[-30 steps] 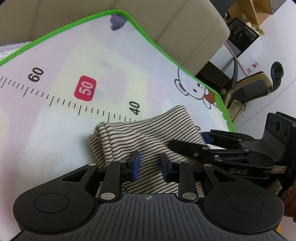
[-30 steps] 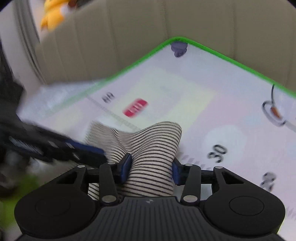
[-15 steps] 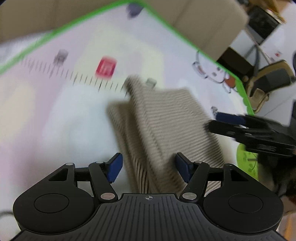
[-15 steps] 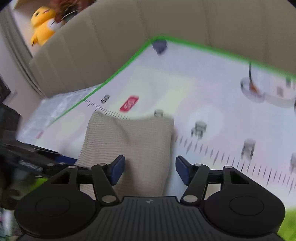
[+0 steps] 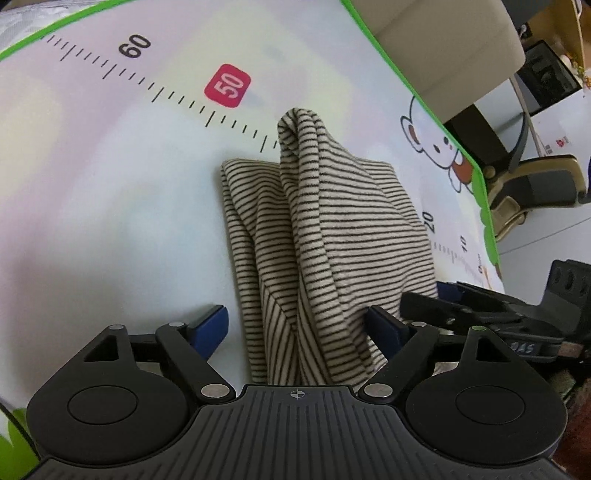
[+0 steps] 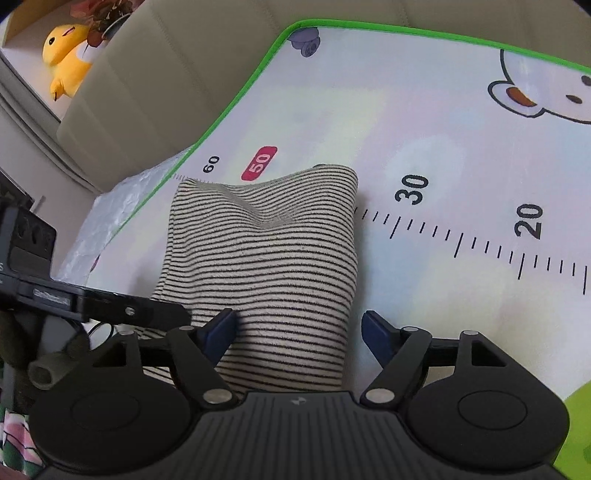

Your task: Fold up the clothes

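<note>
Matting with a green border [image 5: 373,35] and a printed ruler scale (a red tag marked 50 [image 5: 228,91] among the numerals) is spread as the work surface, backed by beige upholstery [image 6: 177,55]. A striped garment [image 5: 332,236], folded into a narrow bundle, is laid on the mat near the 40 mark. The left gripper [image 5: 297,325] is seen with its jaws just spread wide, the cloth's near end lying loosely between them; its right pad touches the fabric without pinching. The right gripper [image 6: 299,328] has likewise been opening, and nothing is clamped. A yellow plush toy [image 6: 66,55] is shown only by the right view, a chair base [image 5: 532,192] only by the left.
</note>
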A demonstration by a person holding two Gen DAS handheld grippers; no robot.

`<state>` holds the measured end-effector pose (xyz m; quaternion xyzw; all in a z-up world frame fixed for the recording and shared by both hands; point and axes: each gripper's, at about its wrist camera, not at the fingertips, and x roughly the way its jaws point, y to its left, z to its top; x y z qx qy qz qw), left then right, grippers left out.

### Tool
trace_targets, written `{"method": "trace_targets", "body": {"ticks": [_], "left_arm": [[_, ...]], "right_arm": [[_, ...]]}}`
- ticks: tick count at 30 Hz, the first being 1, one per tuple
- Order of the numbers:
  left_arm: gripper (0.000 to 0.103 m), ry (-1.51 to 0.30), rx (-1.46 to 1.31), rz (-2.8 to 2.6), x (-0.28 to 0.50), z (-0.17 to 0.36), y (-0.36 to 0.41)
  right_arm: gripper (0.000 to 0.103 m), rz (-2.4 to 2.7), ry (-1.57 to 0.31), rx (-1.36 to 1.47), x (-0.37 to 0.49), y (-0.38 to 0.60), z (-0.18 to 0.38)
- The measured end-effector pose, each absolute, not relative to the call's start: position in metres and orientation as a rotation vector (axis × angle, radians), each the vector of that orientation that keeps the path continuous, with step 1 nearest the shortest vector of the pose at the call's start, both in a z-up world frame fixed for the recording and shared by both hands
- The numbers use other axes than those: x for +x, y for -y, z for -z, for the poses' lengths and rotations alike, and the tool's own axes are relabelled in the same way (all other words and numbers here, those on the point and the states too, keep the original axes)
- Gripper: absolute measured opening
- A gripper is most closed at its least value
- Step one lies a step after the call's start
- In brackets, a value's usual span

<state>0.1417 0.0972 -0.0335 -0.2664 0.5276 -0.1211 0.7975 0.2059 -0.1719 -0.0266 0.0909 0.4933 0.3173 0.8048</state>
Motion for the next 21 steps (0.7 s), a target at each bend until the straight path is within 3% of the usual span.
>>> {"method": "trace_targets", "body": {"ticks": [6,10,14,16,18,21], "left_arm": [[0.091,-1.098,-0.541,0.309,0.143,0.019,-0.088],[0.094,-1.17,-0.534,0.255,0.142,0.042,-0.086],[0.096,-1.148,-0.508,0.277,0.137,0.046,-0.08],[0.089,-1.13,-0.5,0.303,0.134,0.046,-0.079],[0.065,-1.11,-0.511,0.334,0.13,0.045,-0.081],[0.059,-1.1,-0.568,0.319,0.124,0.044,-0.099]], "right_arm": [[0.075,-0.722,-1.042,0.16,0.198,0.165,0.023],[0.082,-0.722,-1.065,0.168,0.203,0.166,0.028],[0.082,-0.737,-1.103,0.218,0.212,0.165,0.038],[0.072,-0.766,-1.102,0.206,0.211,0.156,0.037],[0.068,-0.787,-1.073,0.153,0.207,0.142,0.03],[0.059,-0.819,-1.035,0.114,0.207,0.12,0.021]]}}
